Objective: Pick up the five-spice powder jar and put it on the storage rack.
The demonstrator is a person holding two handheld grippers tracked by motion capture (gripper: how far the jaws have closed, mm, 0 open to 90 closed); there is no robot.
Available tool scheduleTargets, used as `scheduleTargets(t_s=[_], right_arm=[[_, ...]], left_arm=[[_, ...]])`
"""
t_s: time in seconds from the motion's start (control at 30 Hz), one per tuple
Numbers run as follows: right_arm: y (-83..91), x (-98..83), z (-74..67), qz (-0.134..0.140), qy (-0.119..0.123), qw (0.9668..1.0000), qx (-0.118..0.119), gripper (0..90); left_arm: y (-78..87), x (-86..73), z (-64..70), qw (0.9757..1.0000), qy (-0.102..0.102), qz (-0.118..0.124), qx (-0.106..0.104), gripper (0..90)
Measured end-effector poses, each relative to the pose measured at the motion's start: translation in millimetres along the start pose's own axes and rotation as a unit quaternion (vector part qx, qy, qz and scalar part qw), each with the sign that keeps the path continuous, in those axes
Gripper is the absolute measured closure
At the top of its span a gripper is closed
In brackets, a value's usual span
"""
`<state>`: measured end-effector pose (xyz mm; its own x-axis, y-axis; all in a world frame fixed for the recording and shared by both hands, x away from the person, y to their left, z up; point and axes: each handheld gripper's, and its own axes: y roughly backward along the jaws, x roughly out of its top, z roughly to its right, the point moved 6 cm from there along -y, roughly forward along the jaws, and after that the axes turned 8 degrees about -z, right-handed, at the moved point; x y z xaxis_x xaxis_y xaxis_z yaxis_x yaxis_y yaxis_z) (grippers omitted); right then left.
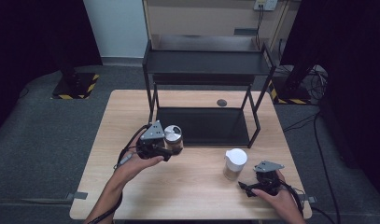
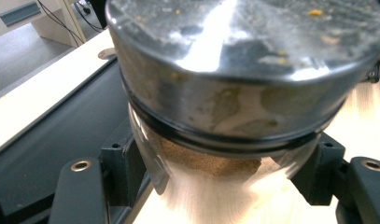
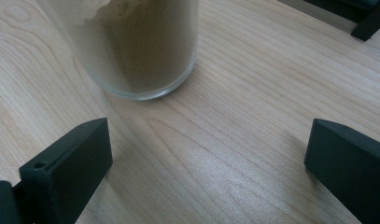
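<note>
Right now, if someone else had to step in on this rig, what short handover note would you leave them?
Left gripper: shut on the metal-lidded jar of brown powder, held by its glass body just in front of the black shelf rack.
Right gripper: open, holding nothing, on the table beside the white-lidded jar, which stands apart from it.
Done: first jar gripped.
Left, probably: set that jar on the rack, then grip and place the white-lidded one.

left hand-held gripper [image 1: 171, 150]: black body, grey three-cornered top plate, black cable
right hand-held gripper [image 1: 246, 186]: black, same grey plate
jaws: matte black blocks, small screw holes
forearms: bare, no sleeves
</note>
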<state>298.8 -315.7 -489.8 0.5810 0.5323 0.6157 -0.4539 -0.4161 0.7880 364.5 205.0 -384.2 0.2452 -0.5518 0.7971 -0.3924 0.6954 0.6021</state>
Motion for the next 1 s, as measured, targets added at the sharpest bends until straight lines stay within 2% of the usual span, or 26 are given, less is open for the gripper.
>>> scheduleTargets(t_s=[0.8, 1.0], right_arm=[[0.0, 0.0, 0.4, 0.0, 0.002, 1.0, 0.0, 1.5], [0.0, 0.0, 0.4, 0.0, 0.001, 1.0, 0.001, 1.5]], left_arm=[[25.8, 50.7, -13.6, 0.9999, -0.005, 0.003, 0.015, 29.7], [34.5, 68.4, -13.0, 0.9996, -0.019, -0.003, 0.022, 29.7]])
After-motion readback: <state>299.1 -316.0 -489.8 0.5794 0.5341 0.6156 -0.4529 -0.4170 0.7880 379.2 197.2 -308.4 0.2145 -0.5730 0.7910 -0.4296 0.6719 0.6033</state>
